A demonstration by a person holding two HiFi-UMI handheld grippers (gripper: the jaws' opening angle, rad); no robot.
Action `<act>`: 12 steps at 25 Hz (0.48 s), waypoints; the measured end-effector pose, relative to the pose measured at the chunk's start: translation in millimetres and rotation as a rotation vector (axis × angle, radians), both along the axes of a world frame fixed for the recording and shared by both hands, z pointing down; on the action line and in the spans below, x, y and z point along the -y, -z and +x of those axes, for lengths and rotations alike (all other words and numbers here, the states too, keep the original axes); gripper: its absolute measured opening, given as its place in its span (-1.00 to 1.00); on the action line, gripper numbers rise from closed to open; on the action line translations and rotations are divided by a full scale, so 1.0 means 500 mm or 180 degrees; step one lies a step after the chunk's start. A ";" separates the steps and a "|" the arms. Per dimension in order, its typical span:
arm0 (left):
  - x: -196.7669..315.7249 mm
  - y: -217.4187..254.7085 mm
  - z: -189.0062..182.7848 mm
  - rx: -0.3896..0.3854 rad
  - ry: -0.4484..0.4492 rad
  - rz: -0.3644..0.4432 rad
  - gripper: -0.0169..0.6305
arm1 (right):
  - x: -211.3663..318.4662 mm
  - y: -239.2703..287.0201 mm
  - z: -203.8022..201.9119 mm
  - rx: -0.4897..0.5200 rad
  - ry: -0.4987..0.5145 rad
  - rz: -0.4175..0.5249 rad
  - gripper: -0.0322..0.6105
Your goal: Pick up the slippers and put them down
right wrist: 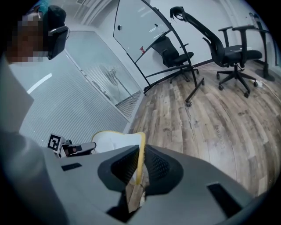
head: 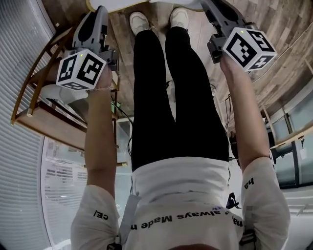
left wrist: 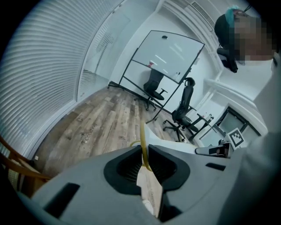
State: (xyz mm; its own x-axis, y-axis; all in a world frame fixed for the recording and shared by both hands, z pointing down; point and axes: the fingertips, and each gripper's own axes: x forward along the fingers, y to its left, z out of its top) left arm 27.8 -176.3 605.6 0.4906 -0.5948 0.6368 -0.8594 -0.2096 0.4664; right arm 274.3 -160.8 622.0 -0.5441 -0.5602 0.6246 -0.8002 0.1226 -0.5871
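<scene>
Two white slippers with yellow trim hang in front of me, one in each gripper. In the head view the left slipper [head: 117, 5] and the right slipper [head: 178, 4] show only as white edges at the top. My left gripper [head: 100, 10] is shut on the yellow rim of its slipper [left wrist: 143, 145], whose white body [left wrist: 175, 143] extends to the right. My right gripper [right wrist: 139, 165] is shut on the yellow rim of the other slipper [right wrist: 115, 140]. A paper tag sits between each pair of jaws. The right gripper [head: 209, 5] is level with the left.
A person's black-trousered legs and white shoes [head: 139, 22] stand between the grippers on wood-plank floor [right wrist: 219, 123]. A wooden rack [head: 44, 114] is at the left beside slatted blinds. Office chairs [left wrist: 183, 110] [right wrist: 237, 55] and a whiteboard [left wrist: 169, 52] stand further off.
</scene>
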 end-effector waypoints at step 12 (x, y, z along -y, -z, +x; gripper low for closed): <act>0.005 -0.292 0.002 0.0206 -0.0287 -0.0195 -0.80 | 0.017 -0.308 -0.007 -0.0028 0.0278 -0.0137 -0.77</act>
